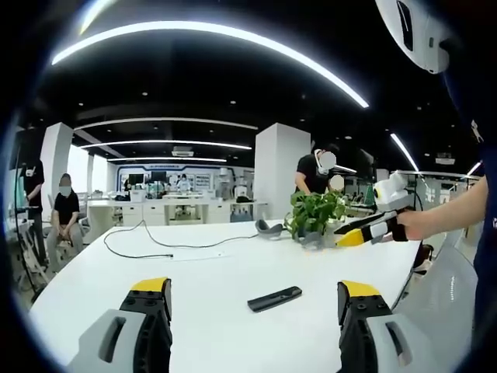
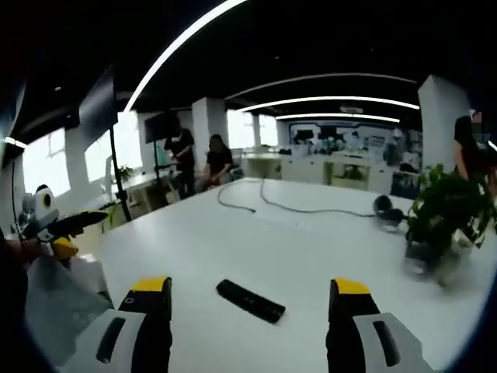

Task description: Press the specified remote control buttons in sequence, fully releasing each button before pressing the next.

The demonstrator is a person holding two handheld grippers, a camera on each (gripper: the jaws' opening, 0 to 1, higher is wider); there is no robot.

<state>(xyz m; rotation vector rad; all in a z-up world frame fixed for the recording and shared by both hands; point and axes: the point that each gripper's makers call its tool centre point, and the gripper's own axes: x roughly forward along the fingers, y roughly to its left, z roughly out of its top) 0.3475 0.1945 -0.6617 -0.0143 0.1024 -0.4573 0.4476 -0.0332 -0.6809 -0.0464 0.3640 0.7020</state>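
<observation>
Tabletop (image 1: 233, 268): broad, white, rounded at the edges, set in an open-plan office with dark ceiling, curved strip lights, white columns and rows of desks behind. People stand and sit at the far desks.

On the tabletop: a black cable (image 1: 155, 245) looping across the far half; a potted plant (image 1: 314, 214) with green leaves near the far right edge; a dark rounded item beside the pot, too small to identify.

Remote control (image 1: 274, 298): slim, black, lying flat on the bare near part of the tabletop, well apart from cable and plant. In the left gripper view its long axis runs left to right, the right end slightly farther off. In the right gripper view (image 2: 250, 301) it runs diagonally, left end farther off.

Left gripper (image 1: 252, 311): jaws wide apart, holding nothing, above the tabletop, the remote between them in view.

Right gripper (image 2: 252, 307): jaws wide apart, holding nothing.
</observation>
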